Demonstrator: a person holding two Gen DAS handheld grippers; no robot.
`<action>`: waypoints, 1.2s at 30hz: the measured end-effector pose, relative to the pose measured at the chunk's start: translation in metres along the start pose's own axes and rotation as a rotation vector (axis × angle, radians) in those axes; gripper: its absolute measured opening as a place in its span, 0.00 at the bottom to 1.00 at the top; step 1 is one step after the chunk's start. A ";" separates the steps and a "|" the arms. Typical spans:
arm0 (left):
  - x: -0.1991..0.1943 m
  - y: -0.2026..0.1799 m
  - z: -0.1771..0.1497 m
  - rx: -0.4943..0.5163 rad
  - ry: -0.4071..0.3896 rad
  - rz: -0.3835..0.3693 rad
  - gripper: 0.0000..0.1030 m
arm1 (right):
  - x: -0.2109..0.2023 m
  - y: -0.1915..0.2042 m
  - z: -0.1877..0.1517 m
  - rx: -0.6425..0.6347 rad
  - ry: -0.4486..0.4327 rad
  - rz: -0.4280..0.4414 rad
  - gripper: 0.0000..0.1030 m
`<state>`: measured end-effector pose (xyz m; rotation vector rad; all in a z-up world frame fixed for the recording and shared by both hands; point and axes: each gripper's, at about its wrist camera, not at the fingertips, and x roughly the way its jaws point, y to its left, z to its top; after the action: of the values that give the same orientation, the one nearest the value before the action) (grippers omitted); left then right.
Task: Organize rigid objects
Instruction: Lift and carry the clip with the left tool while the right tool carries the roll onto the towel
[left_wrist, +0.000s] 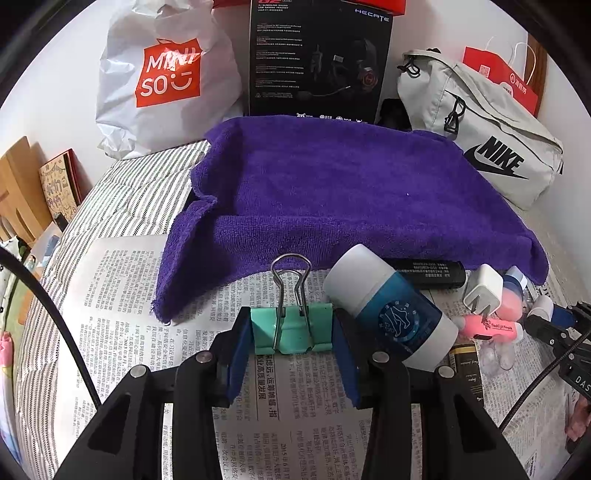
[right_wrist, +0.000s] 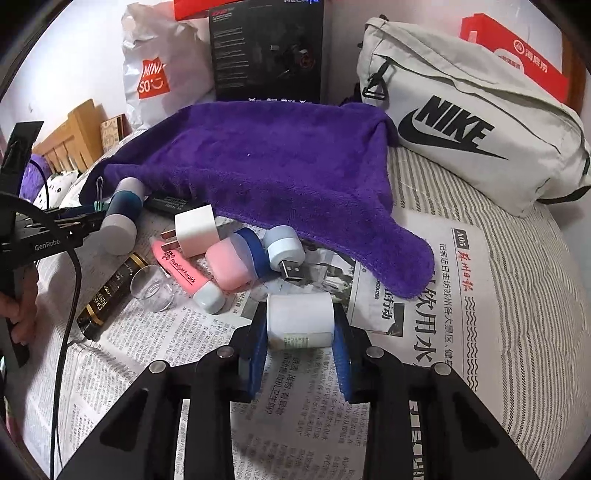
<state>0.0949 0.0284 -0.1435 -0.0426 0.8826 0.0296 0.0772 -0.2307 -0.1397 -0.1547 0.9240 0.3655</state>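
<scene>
Left claw (left_wrist: 293, 332), seen from its own camera, has its blue-padded fingers closed part-way onto the two flat ends of a mint-green metal binder clip (left_wrist: 291, 326), whose bent wire handles point toward the purple towel (left_wrist: 332, 192). The clip sits over the printed newspaper (left_wrist: 147, 295), just in front of the towel's near hem. The towel is a thick, fuzzy terry cloth. Just right of the clip, at that hem, lies a smooth round bottle (left_wrist: 391, 310) with a blue label and white ends, tilted; behind it a matt black stick (left_wrist: 432, 271) pokes from under the towel. Right of those sit a white cube-shaped charger (left_wrist: 484, 290) and a glossy pink tube (left_wrist: 491, 326).

Right claw (right_wrist: 300, 325), in its own view, is closed part-way on a small white cylindrical jar (right_wrist: 300, 319), pads pressed to its curved sides, just in front of the towel's (right_wrist: 266, 162) drooping corner. Left of the jar, along the towel's front edge, cluster a white USB plug (right_wrist: 284, 247), a rounded pink case (right_wrist: 229, 266) leaning on a blue cap (right_wrist: 255, 254), the charger (right_wrist: 195, 230), the pink tube (right_wrist: 181, 269), a clear plastic cup (right_wrist: 153, 288) and a black-and-gold sachet (right_wrist: 110, 295). A grey fabric bag (right_wrist: 472, 110) rests on the striped bedding (right_wrist: 535, 277) right of the towel.
</scene>
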 end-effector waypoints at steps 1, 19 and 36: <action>-0.001 0.000 0.000 0.003 0.002 -0.001 0.38 | -0.001 -0.001 0.000 -0.002 0.005 0.001 0.30; -0.041 0.020 0.006 -0.087 -0.034 -0.079 0.38 | -0.032 -0.030 0.036 0.089 -0.030 0.046 0.30; -0.009 0.040 0.073 -0.138 -0.075 -0.199 0.38 | 0.019 -0.045 0.117 0.082 -0.112 0.027 0.30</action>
<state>0.1437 0.0718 -0.0913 -0.2561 0.7973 -0.0937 0.1920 -0.2347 -0.0862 -0.0466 0.8295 0.3570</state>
